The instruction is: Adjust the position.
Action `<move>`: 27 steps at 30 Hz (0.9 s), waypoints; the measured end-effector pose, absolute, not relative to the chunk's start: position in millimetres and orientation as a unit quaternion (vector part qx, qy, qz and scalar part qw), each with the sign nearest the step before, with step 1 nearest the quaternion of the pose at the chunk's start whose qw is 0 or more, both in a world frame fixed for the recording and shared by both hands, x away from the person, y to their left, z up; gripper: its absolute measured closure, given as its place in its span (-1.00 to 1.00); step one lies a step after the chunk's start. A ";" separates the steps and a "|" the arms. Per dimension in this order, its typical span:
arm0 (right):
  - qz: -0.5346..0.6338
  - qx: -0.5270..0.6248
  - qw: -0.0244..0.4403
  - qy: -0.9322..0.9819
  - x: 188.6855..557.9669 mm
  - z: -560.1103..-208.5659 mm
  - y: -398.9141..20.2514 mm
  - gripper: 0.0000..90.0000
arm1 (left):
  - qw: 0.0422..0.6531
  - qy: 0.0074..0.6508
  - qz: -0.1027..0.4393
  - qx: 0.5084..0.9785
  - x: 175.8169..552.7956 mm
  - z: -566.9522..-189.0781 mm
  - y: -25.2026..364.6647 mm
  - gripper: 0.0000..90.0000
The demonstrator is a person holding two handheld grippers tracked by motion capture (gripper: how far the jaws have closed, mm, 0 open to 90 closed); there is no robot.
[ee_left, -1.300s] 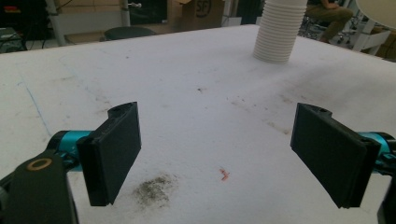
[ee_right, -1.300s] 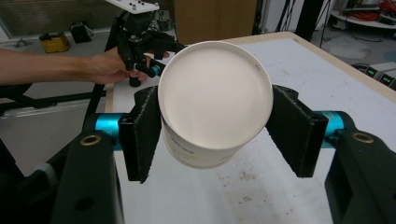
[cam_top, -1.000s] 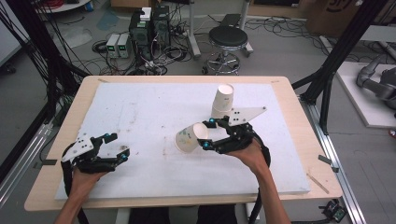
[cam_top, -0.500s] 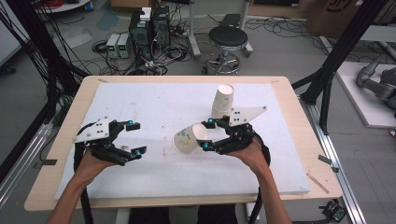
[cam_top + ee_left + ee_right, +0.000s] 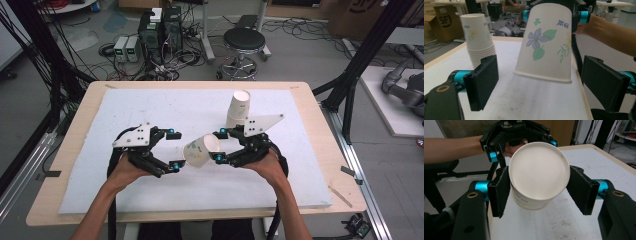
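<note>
A white paper cup with a flower print (image 5: 199, 151) is held off the table on its side, my right gripper (image 5: 219, 145) shut on it near its base. In the right gripper view the cup's flat base (image 5: 539, 170) faces the camera between the two pads. My left gripper (image 5: 174, 150) hovers just left of the cup's mouth with its jaws wide and nothing between its pads. The left gripper view has the cup (image 5: 544, 47) a little ahead of the open left gripper (image 5: 542, 86). A stack of upside-down cups (image 5: 239, 107) stands on the white mat behind.
A white mat (image 5: 100, 190) covers most of the wooden table (image 5: 345, 195). The stack of cups (image 5: 477, 40) rises just beyond the left jaw in the left gripper view. A stool (image 5: 245, 40), computer boxes and cables lie on the floor behind the table.
My left hand has lifted from the mat's left side and moved right, up to the cup's mouth. The right hand and its cup have stayed put.
</note>
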State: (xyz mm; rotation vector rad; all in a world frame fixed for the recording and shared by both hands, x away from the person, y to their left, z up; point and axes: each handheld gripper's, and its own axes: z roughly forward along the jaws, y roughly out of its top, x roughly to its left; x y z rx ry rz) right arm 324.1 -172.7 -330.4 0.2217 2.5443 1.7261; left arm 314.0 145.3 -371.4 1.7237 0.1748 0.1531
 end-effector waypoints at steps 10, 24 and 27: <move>0.574 0.060 0.017 0.817 322.3 -329.2 -170.1 -0.17 | 0.652 0.051 0.034 0.756 321.4 -375.1 118.1 -0.65; 0.581 0.056 0.007 0.812 323.2 -331.5 -168.0 -0.16 | 0.646 0.026 0.029 0.763 322.9 -377.5 115.1 -0.30; 0.581 0.055 0.006 0.812 323.7 -331.7 -168.3 -0.16 | 0.644 0.026 0.028 0.764 322.6 -377.5 115.2 -0.29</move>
